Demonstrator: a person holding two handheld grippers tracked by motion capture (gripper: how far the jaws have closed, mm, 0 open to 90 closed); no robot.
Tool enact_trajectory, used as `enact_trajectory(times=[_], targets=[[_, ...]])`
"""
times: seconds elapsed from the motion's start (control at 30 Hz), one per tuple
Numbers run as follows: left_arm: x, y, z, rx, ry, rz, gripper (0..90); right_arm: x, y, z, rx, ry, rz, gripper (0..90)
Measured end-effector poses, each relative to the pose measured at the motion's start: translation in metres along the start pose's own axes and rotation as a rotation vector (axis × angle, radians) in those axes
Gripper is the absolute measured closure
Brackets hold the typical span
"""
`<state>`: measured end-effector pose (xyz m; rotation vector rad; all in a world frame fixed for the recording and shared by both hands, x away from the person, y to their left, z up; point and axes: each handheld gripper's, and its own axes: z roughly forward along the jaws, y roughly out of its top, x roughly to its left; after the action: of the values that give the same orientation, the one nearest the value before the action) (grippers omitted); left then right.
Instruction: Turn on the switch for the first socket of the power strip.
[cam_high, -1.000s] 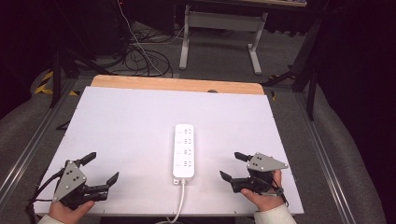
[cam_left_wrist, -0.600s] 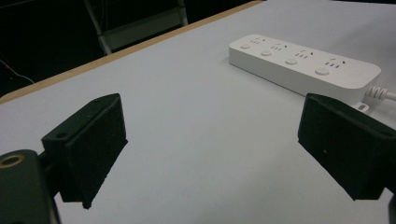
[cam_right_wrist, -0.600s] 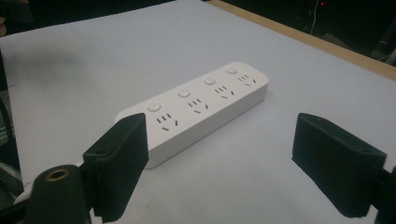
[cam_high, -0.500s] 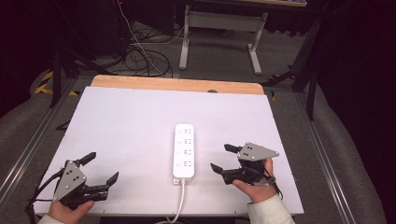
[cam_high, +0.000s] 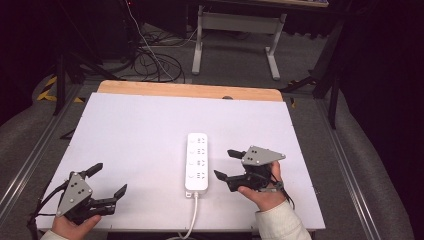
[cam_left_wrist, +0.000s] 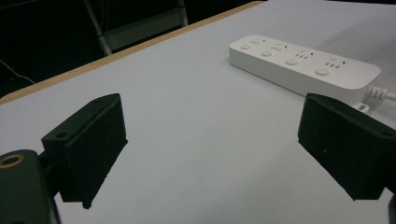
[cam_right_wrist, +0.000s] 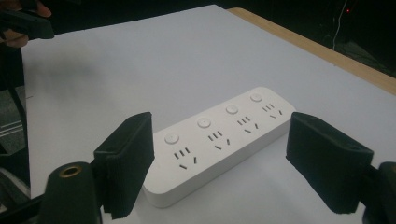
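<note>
The white worktop (cam_high: 150, 130) carries a white power strip (cam_high: 197, 161) in its middle, lying flat. The right claw (cam_high: 224, 164) is just beside the strip, jaws wide apart and holding nothing. The left claw (cam_high: 107, 179) is well apart from the strip, also wide apart and holding nothing.
</note>
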<state>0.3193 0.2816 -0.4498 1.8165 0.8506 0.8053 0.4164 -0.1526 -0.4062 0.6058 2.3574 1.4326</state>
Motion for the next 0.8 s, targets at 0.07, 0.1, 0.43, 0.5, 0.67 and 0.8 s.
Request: enact_trajectory(times=[0.07, 0.1, 0.43, 0.5, 0.67, 0.8], targets=[[0.000, 0.000, 0.000, 0.001, -0.001, -0.002, 8.5, 0.001, 0.003, 0.003, 0.001, 0.008, -0.005, 24.0], [0.000, 0.000, 0.000, 0.003, -0.001, -0.003, 8.4, 0.002, 0.004, 0.005, 0.002, 0.009, -0.007, 24.1], [0.000, 0.000, 0.000, 0.004, 0.002, -0.002, 8.5, 0.008, 0.018, 0.023, 0.005, 0.055, -0.011, 26.5], [0.000, 0.000, 0.000, 0.004, 0.002, -0.003, 8.6, 0.009, 0.020, 0.026, 0.006, 0.060, -0.013, 26.5], [0.000, 0.000, 0.000, 0.001, 0.001, -0.004, 8.6, 0.013, 0.025, 0.035, 0.007, 0.079, -0.021, 26.7], [0.000, 0.000, 0.000, 0.005, 0.000, 0.002, 8.6, 0.015, 0.029, 0.045, 0.008, 0.108, -0.016, 28.2]])
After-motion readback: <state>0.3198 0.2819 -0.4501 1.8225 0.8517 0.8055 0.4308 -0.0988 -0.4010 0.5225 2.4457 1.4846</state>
